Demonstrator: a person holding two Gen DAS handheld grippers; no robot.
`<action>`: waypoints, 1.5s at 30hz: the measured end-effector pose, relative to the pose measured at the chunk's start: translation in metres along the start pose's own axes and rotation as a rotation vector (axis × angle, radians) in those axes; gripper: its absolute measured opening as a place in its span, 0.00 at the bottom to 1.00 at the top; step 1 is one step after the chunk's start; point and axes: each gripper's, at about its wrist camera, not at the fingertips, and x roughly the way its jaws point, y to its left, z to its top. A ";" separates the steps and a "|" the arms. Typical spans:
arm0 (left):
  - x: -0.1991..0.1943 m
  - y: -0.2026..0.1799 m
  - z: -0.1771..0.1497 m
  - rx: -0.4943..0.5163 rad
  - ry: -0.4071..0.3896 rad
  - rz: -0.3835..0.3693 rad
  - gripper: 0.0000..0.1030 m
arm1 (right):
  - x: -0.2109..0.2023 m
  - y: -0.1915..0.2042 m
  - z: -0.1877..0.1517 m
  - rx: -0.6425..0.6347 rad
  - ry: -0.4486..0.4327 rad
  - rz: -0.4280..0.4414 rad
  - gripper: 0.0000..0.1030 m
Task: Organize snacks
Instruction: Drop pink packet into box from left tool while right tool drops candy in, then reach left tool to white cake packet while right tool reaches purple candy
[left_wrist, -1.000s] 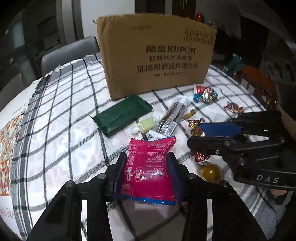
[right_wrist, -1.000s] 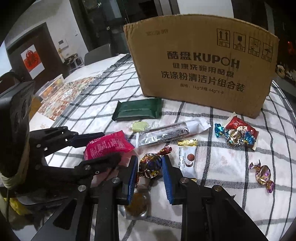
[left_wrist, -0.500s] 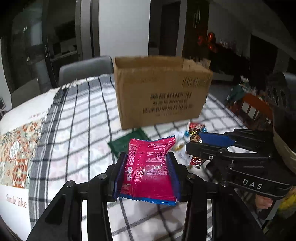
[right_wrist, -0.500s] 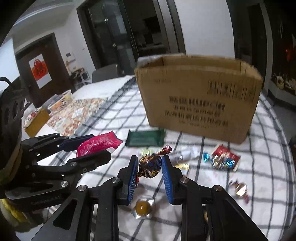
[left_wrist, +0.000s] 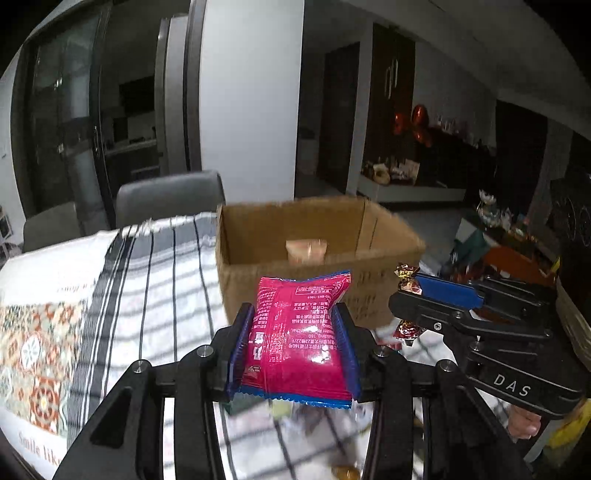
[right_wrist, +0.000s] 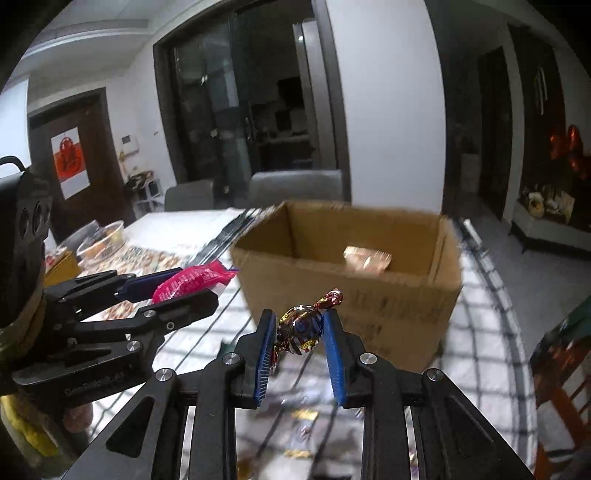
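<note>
At frame centre, the left gripper (left_wrist: 293, 347) pinched one glossy magenta snack packet (left_wrist: 295, 334) with white print and a blue serrated edge. The right gripper (right_wrist: 300, 334) clamped one foil-wrapped candy (right_wrist: 301, 326), gold, red and blue with twisted ends. Behind both, in mid-frame, one open cardboard box (right_wrist: 369, 295) stood on the checked tablecloth (left_wrist: 155, 291), with two grey chairs (left_wrist: 170, 197) beyond.

Two wrist fisheyes, side by side, sharing cardboard box (left_wrist: 317, 254)
</note>
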 end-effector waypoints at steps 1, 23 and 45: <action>0.001 0.000 0.005 0.000 -0.008 -0.001 0.41 | 0.000 -0.004 0.007 0.001 -0.013 -0.008 0.27; 0.075 0.002 0.093 0.035 -0.053 0.057 0.75 | 0.052 -0.065 0.076 0.016 -0.020 -0.109 0.43; 0.000 -0.041 0.028 0.097 -0.074 0.109 0.75 | -0.019 -0.054 0.025 -0.004 -0.046 -0.126 0.43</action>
